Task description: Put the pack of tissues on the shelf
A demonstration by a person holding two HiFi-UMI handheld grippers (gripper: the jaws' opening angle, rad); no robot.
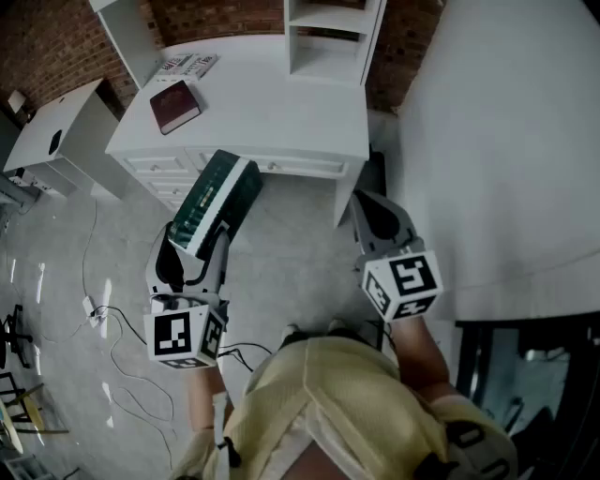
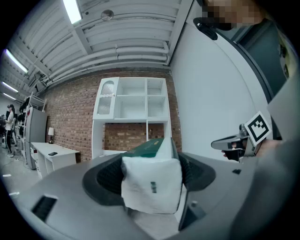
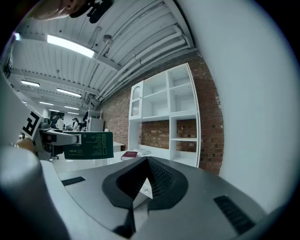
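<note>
The left gripper (image 1: 200, 242) grips the pack (image 1: 217, 199) by one end; the right gripper (image 1: 375, 217) is closed, empty. Overhanging, the pack could clip the shelf (image 1: 372, 37).

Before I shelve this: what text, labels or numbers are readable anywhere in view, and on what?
Nothing is legible.
White print on the green side of the pack of tissues: too small to read.
Print on the papers on the desk: too blurred.
The marker cubes: square patterns only, no words.

Red brick wall (image 1: 56, 42) at 11 o'clock; white desk (image 1: 272, 103) at 12; white wall (image 1: 506, 141) at 2; grey floor (image 1: 56, 272) with cables (image 1: 117, 352) at 8. Tube lights (image 2: 72, 10) overhead.
</note>
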